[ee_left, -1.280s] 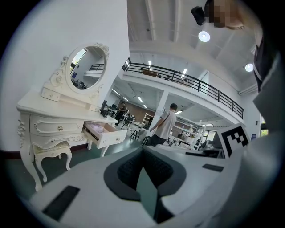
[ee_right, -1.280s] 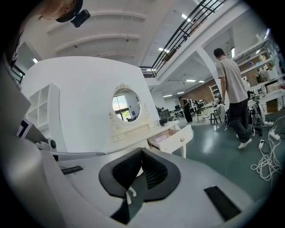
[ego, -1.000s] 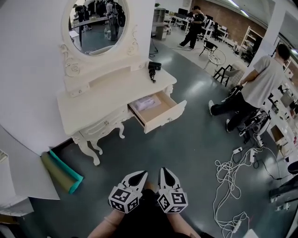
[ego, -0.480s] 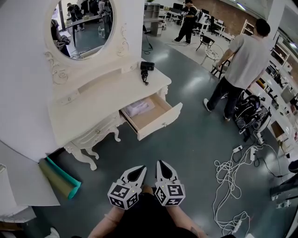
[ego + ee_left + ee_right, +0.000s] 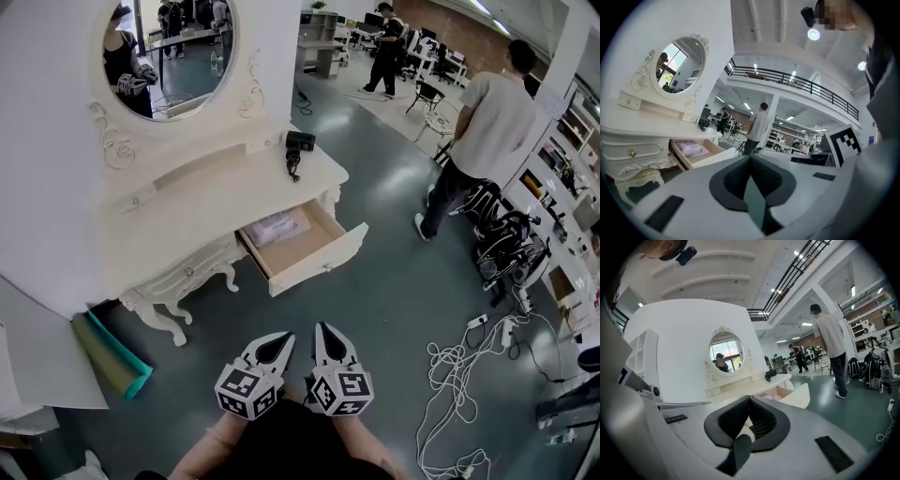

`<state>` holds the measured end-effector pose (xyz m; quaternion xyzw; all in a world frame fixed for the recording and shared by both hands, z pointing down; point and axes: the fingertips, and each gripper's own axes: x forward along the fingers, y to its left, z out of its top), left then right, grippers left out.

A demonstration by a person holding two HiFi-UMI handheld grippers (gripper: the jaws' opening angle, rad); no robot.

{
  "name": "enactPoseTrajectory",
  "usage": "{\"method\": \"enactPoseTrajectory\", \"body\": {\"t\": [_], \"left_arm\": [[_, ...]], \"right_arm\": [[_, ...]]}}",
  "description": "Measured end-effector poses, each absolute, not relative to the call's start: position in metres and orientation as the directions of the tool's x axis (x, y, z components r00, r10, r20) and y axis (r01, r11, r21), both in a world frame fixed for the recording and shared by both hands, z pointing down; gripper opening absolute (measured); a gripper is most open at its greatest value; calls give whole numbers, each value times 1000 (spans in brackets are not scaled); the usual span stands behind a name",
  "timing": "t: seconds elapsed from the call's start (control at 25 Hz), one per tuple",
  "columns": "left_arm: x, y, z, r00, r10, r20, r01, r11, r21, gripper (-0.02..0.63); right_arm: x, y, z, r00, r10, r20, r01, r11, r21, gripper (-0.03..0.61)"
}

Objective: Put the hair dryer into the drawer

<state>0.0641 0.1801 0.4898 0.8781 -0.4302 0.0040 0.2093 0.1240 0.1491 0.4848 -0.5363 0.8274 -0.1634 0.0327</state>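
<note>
While both tools are hovering low and near, the white dressing table [image 5: 187, 202] is standing at far left, its drawer [image 5: 309, 267] hanging open with a pale packet [image 5: 276, 228] inside. The black hair dryer [image 5: 298, 143] is lying on the tabletop's far right corner. The left gripper [image 5: 284, 337] and right gripper [image 5: 322, 329] are pointing tableward, jaws pressed together on nothing, cubes showing black square markers.

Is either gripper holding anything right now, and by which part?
Nothing is held. The left gripper and the right gripper are both shut and empty; the hair dryer lies on the dressing table, apart from both.
</note>
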Motion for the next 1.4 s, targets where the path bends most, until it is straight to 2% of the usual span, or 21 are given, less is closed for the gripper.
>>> {"method": "enactPoseTrajectory", "body": {"t": [0.28, 1.4], "left_arm": [[76, 170, 499, 615, -764, 195, -766, -522, 375, 18], [79, 127, 506, 603, -763, 232, -776, -494, 392, 18]], "right_arm": [[130, 139, 495, -463, -877, 128, -856, 405, -322, 17], [165, 102, 508, -414, -894, 173, -871, 334, -360, 17]]}}
